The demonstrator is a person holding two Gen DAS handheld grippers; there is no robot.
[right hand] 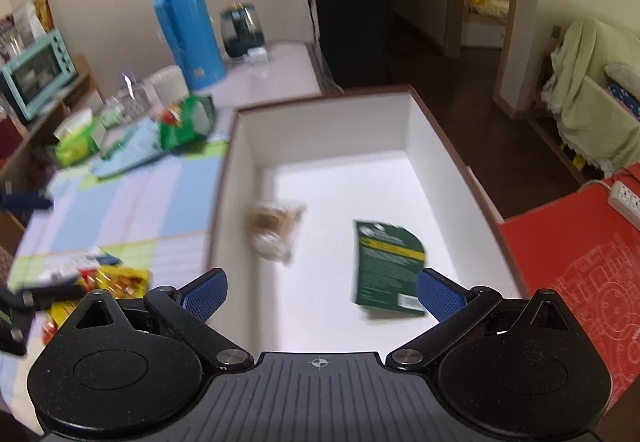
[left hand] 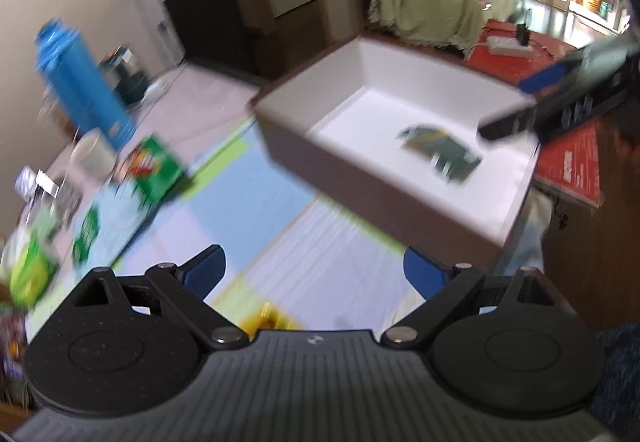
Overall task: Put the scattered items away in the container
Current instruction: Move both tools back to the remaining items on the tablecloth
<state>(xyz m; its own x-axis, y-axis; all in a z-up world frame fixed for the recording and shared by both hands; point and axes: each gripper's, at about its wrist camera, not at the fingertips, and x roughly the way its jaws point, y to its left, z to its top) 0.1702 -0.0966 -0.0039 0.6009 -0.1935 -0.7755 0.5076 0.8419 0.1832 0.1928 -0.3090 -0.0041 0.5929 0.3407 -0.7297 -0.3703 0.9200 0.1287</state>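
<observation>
both grippers (left hand: 314,270) (right hand: 322,292) agape, empty, tan packet (right hand: 276,232) only in right view

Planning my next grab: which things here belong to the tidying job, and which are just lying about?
Job:
white box, the container
dark green packet and blurred brown packet, already inside
green snack bag, light blue packet, yellow snack packets, on the checked cloth

Lying about:
blue thermos
white cup
tissue box
toaster oven
red mat
power strip

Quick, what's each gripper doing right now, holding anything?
Left gripper: open, holding nothing.
Right gripper: open, holding nothing, above the white box.
</observation>
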